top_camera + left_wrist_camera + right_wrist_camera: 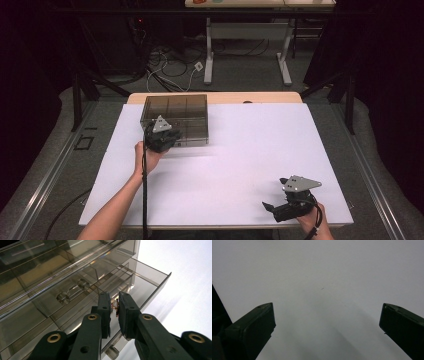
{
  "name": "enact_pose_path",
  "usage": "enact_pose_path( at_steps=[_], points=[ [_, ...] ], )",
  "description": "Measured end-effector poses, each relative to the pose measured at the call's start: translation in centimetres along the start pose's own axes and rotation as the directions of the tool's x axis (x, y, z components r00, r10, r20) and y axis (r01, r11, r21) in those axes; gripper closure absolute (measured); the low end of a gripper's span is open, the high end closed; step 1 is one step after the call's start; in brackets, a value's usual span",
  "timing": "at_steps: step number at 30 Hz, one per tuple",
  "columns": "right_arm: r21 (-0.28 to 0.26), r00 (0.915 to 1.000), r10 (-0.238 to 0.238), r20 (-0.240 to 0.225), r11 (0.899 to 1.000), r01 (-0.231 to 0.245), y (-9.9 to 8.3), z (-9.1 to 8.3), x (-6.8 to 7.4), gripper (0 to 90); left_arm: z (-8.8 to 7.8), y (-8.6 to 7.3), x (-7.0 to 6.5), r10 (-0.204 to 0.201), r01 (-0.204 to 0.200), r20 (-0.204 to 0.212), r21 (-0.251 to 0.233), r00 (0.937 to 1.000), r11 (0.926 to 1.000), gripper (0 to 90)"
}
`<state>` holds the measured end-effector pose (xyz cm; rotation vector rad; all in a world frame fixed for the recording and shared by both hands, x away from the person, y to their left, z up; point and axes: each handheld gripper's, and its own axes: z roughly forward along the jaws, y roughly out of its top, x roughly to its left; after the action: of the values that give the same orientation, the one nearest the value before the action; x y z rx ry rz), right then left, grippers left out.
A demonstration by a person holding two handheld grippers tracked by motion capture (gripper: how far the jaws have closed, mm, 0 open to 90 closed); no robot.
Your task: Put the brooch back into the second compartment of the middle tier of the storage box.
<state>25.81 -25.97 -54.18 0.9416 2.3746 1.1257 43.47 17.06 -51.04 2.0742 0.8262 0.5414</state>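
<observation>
A smoky see-through drawer cabinet (175, 112) stands at the back left of the white table (240, 160). My left gripper (170, 136) is at its front face. In the left gripper view one drawer (152, 287) is pulled out, and my left gripper (115, 302) is over it, shut on a tiny copper-and-white part (115, 307) pinched between the pads. The cabinet's other drawers (50, 277) are closed, with clear knobs (62, 298). My right gripper (275, 192) rests near the front right corner of the table; its jaws (327, 312) stand wide open over bare white surface.
The tabletop's wooden back edge (215, 97) shows behind the cabinet. Beyond it, a white-legged desk (209, 55) and loose cables (165, 70) occupy the floor. Dark curtains and metal floor rails (47, 170) flank both sides.
</observation>
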Motion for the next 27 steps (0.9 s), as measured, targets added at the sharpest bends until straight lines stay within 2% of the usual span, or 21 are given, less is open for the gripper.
enact_pose_path(
  at_steps=[5,9,12,27],
  points=[
    [-0.006,1.0,0.0,0.001,1.0,0.0,0.0,0.1,0.0,0.0,0.2,0.1,0.3,-0.013,0.014,-0.002,0.009,0.9999,0.9999,79.7],
    [-0.006,1.0,-0.001,-0.001,1.0,0.001,-0.1,0.1,0.0,0.0,0.4,0.0,0.5,-0.008,0.008,-0.006,0.023,0.9999,0.9997,79.7],
    [0.008,1.0,-0.006,-0.003,1.0,0.006,0.0,-0.1,0.0,0.0,0.6,-0.1,0.6,-0.018,0.018,-0.005,0.021,0.9998,0.9996,79.7],
    [0.0,1.0,-0.008,-0.004,1.0,0.008,0.0,-0.1,0.0,0.0,1.0,-0.5,0.8,-0.034,0.034,-0.015,0.023,0.9993,0.9991,79.7]
  ],
)
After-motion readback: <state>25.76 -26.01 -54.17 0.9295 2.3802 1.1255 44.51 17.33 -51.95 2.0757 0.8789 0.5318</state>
